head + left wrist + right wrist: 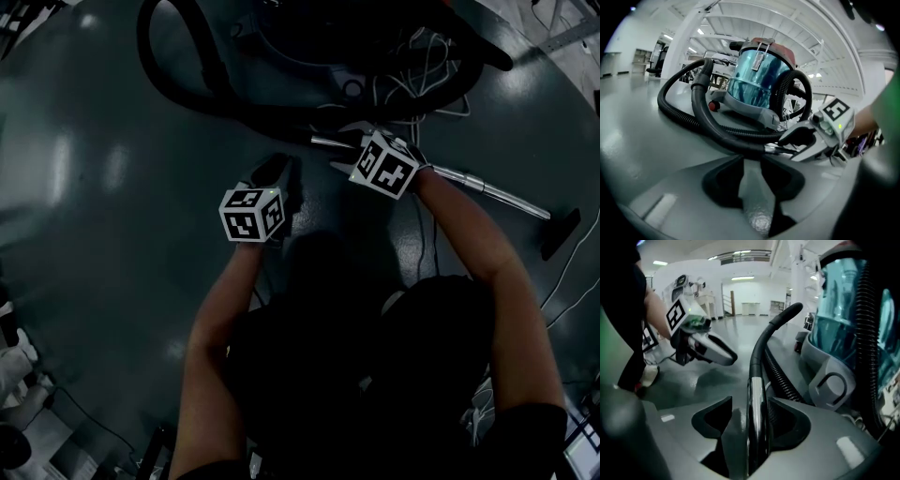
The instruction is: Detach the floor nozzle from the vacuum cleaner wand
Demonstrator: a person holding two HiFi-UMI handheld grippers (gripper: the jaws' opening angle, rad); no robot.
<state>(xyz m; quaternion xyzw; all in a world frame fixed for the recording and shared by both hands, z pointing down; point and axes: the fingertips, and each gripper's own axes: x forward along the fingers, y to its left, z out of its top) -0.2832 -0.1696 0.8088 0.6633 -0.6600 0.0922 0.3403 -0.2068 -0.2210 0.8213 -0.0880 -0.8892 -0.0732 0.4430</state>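
Head view, left to right.

Far left: dark glossy floor [84,187], with pale reflections.

Upper left: black ribbed hose [178,75] looped on the floor, curving toward the vacuum canister [757,79] at top centre. Canister tinted blue-green with a grey base, seen clearly only in the gripper views.

Centre left: left gripper [275,169] angled down toward the floor, marker cube behind it. In the left gripper view, jaws only narrowly apart; nothing between them but bare floor. Well apart from the wand.

Centre right: right gripper [349,141] tilted steeply down over the hose end of the wand [497,194]. In the right gripper view, jaws wide, chrome tube running up between them, close against the right-hand jaw, open gap on the left side. Not clamped.

Top centre to right: white cables [422,80] tangled beside the canister.

Right: wand lying flat on the floor, slanting down toward the right edge of the frame. Floor nozzle [561,232] at its far end, black, on the floor at the right edge, meeting the wand tip; joint too small and dark to read.
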